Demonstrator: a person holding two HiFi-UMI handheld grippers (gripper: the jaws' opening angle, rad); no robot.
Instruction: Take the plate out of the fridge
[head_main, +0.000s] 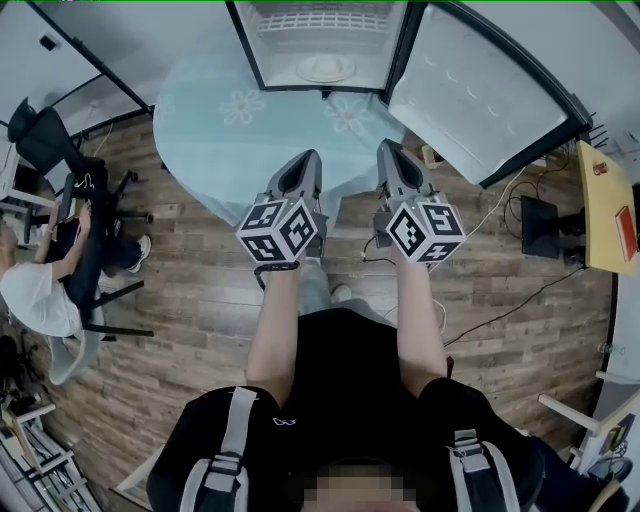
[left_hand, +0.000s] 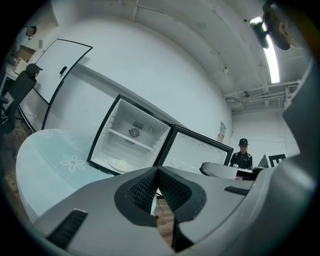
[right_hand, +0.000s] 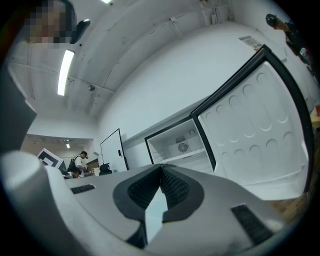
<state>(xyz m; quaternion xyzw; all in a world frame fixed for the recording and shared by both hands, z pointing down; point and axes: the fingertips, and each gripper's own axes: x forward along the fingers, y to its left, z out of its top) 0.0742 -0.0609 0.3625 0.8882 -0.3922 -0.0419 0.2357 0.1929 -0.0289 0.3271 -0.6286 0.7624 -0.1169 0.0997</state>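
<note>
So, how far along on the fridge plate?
Done: the small black-framed fridge has its door open. In hand: nothing; left gripper and right gripper are shut and empty, at the near edge of the round pale-blue flowered table. Left: the round white plate sits low inside the fridge, untouched; reach in, grip, withdraw.

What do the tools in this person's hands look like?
The left claw and right claw are grey wedge-shaped shells with black ribbed pads inside the tips. Each carries a cube of black-and-white square markers at the rear. The person wears a black short-sleeved shirt.
</note>
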